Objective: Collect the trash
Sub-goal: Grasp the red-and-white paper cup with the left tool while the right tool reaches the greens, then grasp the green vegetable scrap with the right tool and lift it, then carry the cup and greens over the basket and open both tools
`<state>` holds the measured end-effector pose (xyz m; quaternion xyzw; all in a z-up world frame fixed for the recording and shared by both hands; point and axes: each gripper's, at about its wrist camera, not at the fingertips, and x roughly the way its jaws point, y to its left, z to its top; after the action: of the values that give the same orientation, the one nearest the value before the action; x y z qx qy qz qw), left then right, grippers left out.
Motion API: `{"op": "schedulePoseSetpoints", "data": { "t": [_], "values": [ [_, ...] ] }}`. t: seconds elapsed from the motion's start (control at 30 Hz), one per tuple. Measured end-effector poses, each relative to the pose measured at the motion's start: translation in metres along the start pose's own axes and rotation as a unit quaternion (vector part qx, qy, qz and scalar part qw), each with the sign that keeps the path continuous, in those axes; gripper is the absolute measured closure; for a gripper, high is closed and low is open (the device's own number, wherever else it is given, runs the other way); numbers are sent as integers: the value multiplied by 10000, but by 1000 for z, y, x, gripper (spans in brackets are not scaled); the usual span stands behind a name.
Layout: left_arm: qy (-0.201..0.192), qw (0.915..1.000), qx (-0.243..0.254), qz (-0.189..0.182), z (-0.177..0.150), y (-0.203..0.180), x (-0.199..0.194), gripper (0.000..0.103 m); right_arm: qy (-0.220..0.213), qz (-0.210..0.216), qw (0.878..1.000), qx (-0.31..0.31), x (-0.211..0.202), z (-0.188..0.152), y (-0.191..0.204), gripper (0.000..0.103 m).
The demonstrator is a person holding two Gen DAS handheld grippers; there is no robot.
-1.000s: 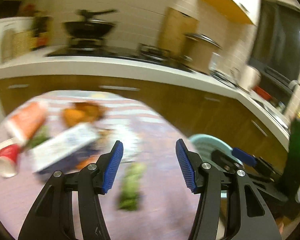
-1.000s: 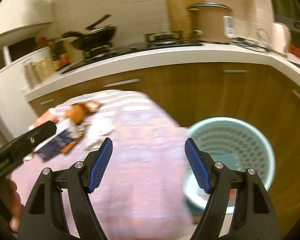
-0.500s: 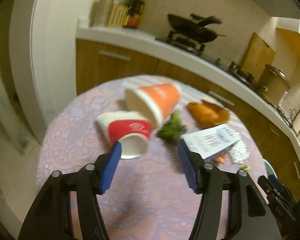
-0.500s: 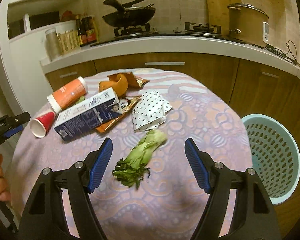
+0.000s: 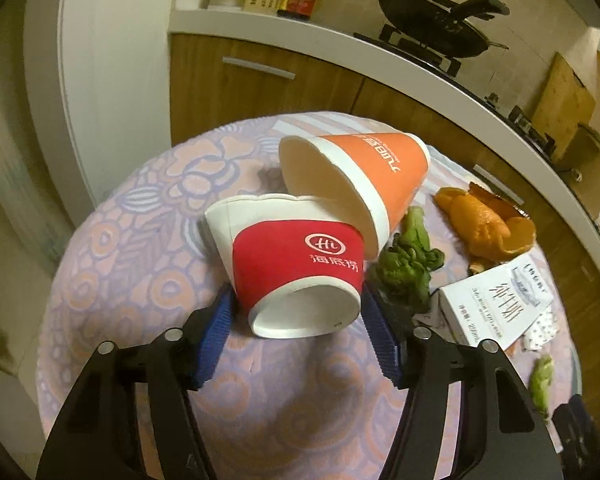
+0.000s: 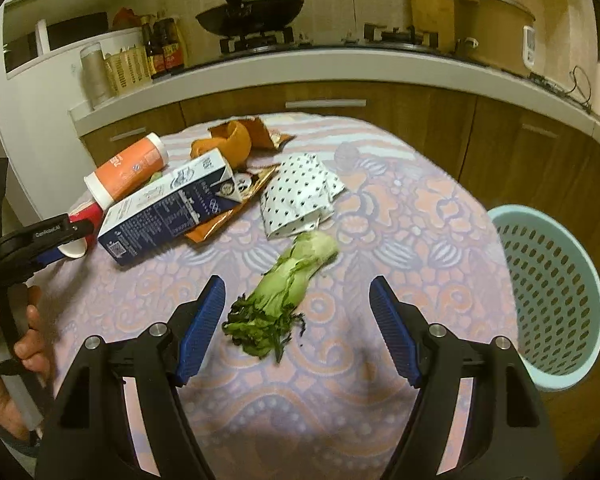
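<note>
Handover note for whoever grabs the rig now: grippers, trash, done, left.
Left gripper: open, straddling the base of the tipped red cup; not closed on it.
Right gripper: open, empty, above the green vegetable scrap.
On the table: orange cup, milk carton, orange peel, dotted paper.
Basket is beside the table on the right; nothing visible inside.
Done: nothing. Left: all of it.

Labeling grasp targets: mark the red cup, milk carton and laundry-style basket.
red cup (image 5: 296, 264): left wrist view, on its red band.
milk carton (image 6: 168, 210): right wrist view, on its dark printed side.
basket (image 6: 500, 216): right wrist view, on its pale rim.
</note>
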<state>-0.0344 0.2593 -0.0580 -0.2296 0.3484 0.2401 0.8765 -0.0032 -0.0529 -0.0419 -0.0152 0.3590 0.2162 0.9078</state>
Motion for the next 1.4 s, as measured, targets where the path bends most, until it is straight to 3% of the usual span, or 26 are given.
{"op": "schedulePoseSetpoints", "data": {
  "t": [0.07, 0.13, 0.27, 0.37, 0.43, 0.53, 0.7, 1.0, 1.4],
  "values": [
    [-61, 10000, -33, -4, -1, 1, -1, 44, 74, 2, 10000, -21, 3, 0, 4, 32],
    [-116, 9999, -72, -9, -2, 4, -2, 44, 206, -294, 9993, -85, 10, 1, 9, 32],
    [-277, 9995, -134, -61, -5, 8, -12, 45, 676, -320, 9972, -29, 31, 2, 11, 32],
    [-386, 9991, -116, -94, -9, 9, -23, 45, 741, -415, 9963, -124, 36, 1, 15, 32],
    [-476, 9986, -134, -170, -11, 10, -32, 45, 763, -463, 9957, -233, 38, 0, 19, 41],
    [-661, 9973, -124, -280, -13, 8, -48, 45, 750, -485, 9953, -363, 38, -1, 22, 75],
    [-976, 9941, 15, -471, -14, -6, -78, 45, 663, -378, 9965, -333, 28, -2, 16, 85],
    [-1124, 9850, 518, -1200, -28, -75, -106, 45, 89, -373, 9992, -83, -17, 14, -19, 86],
    [-945, 9592, 1530, -2183, -62, -211, -108, 45, -374, -877, 9936, 601, -62, 32, -119, 86]
  ]
}}
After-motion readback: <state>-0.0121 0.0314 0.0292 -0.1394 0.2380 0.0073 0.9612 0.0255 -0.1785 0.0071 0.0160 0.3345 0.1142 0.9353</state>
